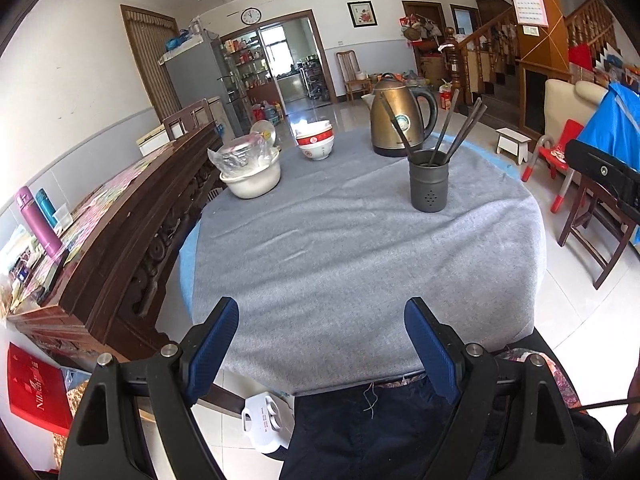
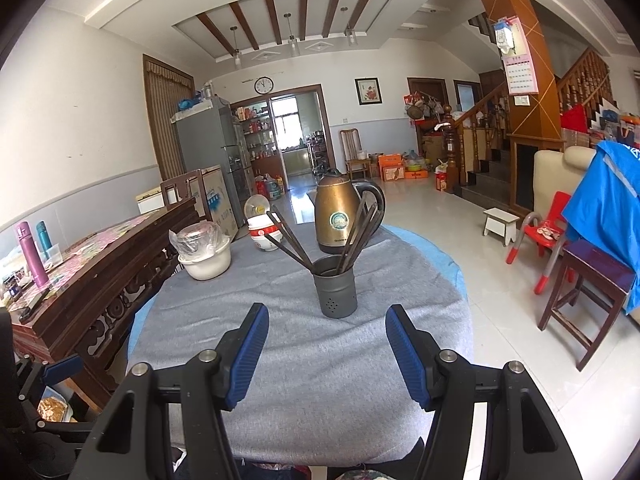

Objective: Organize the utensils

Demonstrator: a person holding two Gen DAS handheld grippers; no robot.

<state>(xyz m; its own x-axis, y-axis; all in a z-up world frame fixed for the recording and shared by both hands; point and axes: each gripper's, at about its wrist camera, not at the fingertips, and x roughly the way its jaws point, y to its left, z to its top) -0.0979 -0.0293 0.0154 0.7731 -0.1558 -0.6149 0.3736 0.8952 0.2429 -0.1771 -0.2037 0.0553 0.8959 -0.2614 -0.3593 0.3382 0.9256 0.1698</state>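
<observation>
White tiled floor (image 2: 460, 240) (glossy); wooden staircase (image 2: 492, 128); wall clock (image 2: 264, 85).

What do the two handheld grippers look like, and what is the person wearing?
Both the left gripper and right gripper have black plastic frames with silver pivot bolts and ribbed blue finger pads. A thin black cable runs off to the right. The person wears dark navy trousers.
</observation>
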